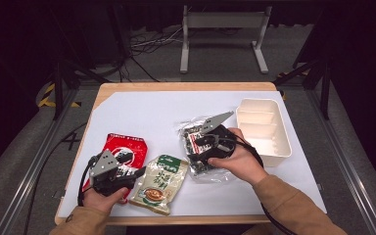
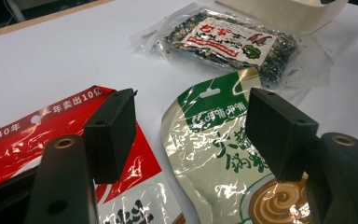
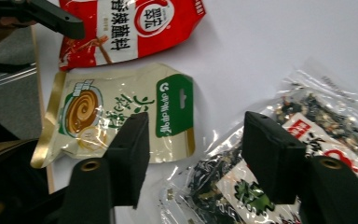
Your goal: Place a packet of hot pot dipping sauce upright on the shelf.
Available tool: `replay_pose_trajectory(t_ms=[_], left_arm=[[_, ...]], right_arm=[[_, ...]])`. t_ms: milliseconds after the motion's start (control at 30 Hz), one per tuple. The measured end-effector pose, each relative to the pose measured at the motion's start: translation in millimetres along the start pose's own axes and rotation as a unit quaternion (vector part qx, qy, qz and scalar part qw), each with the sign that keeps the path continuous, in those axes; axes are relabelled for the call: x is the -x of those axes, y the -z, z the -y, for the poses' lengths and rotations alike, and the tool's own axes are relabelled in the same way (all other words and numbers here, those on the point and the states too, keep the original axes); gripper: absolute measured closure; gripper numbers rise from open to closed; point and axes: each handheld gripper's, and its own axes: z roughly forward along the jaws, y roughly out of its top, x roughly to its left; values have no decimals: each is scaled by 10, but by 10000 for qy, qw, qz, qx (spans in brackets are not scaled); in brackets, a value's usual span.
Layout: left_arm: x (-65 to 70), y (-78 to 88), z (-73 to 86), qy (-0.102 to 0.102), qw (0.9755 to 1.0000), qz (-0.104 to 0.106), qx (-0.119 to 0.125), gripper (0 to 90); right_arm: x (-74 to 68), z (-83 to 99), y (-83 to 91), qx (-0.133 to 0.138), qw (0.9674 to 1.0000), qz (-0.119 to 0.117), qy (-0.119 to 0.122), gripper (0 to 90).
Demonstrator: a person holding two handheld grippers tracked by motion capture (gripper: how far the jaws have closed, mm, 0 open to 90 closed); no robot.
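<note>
Seaweed bag (image 1: 200, 147) under right gripper (image 3: 193, 154), jaws spread, seemingly untouched; left gripper (image 2: 189, 135) spread, low.

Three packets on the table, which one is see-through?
The clear bag of dark dried bits with the red-and-white label, under the right gripper beside the white tray. The red pouch and green-topped pouch are opaque.

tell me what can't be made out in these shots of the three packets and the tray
- Clear packet: high view, the right gripper and hand cover its middle.
- Red packet: high view, lower part behind the left gripper; left gripper view, cut off by the frame edge.
- Green and cream packet: right gripper view, a finger hides part.
- White tray: left gripper view, cut off at the top; inside unseen.
</note>
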Motion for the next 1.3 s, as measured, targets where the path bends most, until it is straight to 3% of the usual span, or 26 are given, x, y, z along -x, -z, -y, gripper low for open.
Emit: replay_pose_trajectory(t_ms=[567,833,1300], left_arm=[[-15,117,130,99,9997,-212,-117,333],[-20,120,148,141,9995,-214,-158,331],[-24,85,139,86,9996,-183,-195,322]], right_arm=[[144,-109,-515,-574,9978,-319,-39,408],[172,-64,-652,-771,9961,-398,-131,414],[173,14,-887,-1025,9917,-732,-271,436]])
